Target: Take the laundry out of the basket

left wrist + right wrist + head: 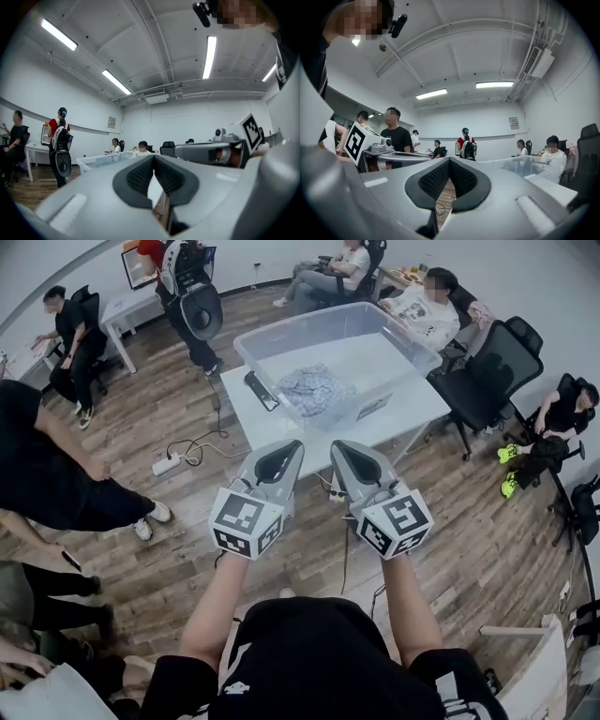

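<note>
The left gripper (293,446) and right gripper (339,448) are held level, side by side, short of the white rectangular table (272,432). Both pairs of jaws are pressed together with nothing between them. The crumpled blue-checked laundry (312,388) is contained in the clear plastic basket (281,332) set on that table.

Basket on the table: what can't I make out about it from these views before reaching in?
Laundry: head view shows one checked heap; piece count too small to tell.
Basket floor: both gripper views look level, so its hazy wall hides the contents.
Label on the basket: too small to read in head view.
Table front edge: partly covered by the left gripper and right gripper.
</note>
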`<state>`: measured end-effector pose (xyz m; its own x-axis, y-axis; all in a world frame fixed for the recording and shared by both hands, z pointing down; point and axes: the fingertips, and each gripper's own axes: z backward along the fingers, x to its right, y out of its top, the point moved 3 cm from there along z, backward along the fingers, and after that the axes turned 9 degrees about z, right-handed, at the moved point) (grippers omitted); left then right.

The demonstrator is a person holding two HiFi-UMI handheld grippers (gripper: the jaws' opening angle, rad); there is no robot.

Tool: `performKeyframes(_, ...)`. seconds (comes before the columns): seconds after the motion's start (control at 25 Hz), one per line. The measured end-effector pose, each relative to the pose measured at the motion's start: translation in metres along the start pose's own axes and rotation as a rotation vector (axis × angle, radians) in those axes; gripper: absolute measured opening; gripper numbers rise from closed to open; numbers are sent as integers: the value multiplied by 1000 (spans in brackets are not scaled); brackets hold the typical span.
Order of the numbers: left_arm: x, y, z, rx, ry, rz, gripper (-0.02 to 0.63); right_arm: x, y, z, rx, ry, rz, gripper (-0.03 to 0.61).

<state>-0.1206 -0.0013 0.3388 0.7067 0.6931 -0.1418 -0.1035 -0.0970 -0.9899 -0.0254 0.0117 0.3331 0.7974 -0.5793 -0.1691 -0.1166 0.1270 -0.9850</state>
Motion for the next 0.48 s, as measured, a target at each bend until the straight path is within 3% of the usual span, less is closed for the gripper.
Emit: performKeyframes(0.48, -41, 4, -12, 5, -17, 30, 8, 5, -5, -40, -31, -18, 8, -2)
